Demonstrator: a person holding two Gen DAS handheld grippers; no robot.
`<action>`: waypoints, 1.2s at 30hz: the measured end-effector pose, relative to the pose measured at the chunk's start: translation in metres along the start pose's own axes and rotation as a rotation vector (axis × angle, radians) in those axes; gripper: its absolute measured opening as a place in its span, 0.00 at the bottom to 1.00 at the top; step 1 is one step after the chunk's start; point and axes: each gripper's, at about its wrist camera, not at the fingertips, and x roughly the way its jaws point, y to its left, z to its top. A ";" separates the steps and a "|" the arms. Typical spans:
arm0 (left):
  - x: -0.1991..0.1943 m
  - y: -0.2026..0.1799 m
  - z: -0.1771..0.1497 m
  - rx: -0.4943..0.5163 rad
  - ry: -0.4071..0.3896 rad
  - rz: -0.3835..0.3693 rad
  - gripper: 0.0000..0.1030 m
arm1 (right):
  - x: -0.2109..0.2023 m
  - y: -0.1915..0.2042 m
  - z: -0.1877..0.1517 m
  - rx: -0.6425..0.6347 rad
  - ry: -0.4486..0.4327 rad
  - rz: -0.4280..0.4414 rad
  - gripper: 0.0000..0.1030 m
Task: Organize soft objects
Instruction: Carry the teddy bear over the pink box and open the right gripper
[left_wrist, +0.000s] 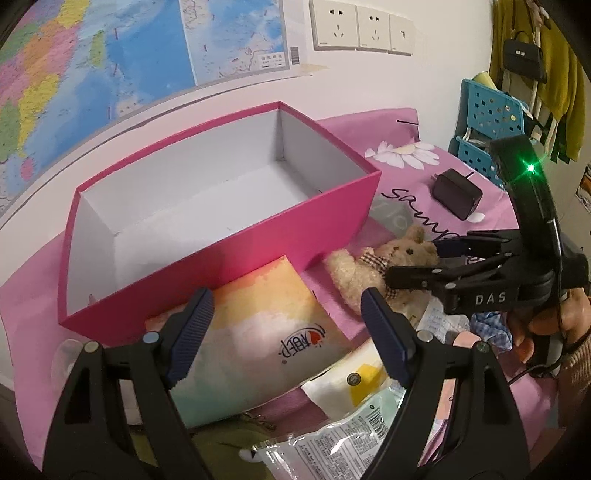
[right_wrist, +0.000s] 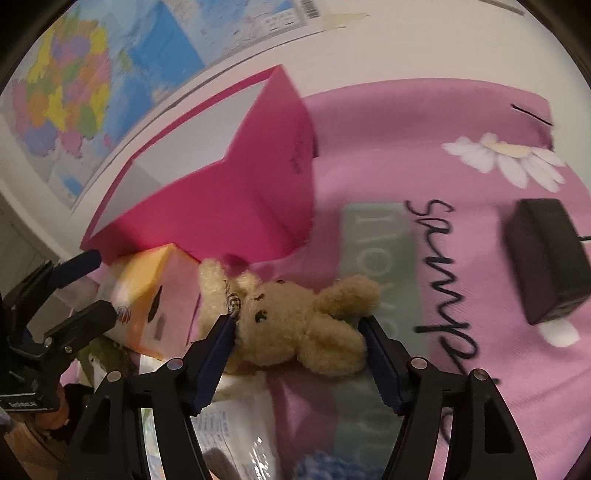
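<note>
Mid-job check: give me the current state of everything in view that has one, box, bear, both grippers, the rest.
pink box: open, no lid, nothing inside.
teddy bear: lying on the pink cloth outside the box, between the right gripper's fingers, not yet squeezed.
right gripper: open, straddling the bear.
left gripper: open, holding nothing, above the pastel pouch.
pastel pouch: lying flat against the box front.
black adapter: lying on the cloth, apart.

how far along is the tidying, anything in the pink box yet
Nothing looks done: the pink box shows only its bare white floor. In hand: the right tongs stand open astride the teddy bear, not yet pressing on it; the left tongs hang open over the pastel pouch. Left: bear, pouch and the packets in front all lie outside the box.
</note>
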 end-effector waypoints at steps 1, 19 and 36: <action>0.000 0.000 0.000 -0.002 0.003 0.000 0.80 | 0.000 -0.001 -0.001 0.010 -0.001 0.025 0.50; -0.010 -0.001 0.029 -0.032 -0.042 -0.096 0.80 | -0.076 0.065 0.055 -0.171 -0.230 0.195 0.35; 0.033 0.052 0.068 -0.137 0.021 0.060 0.80 | 0.014 0.084 0.111 -0.180 -0.092 0.023 0.47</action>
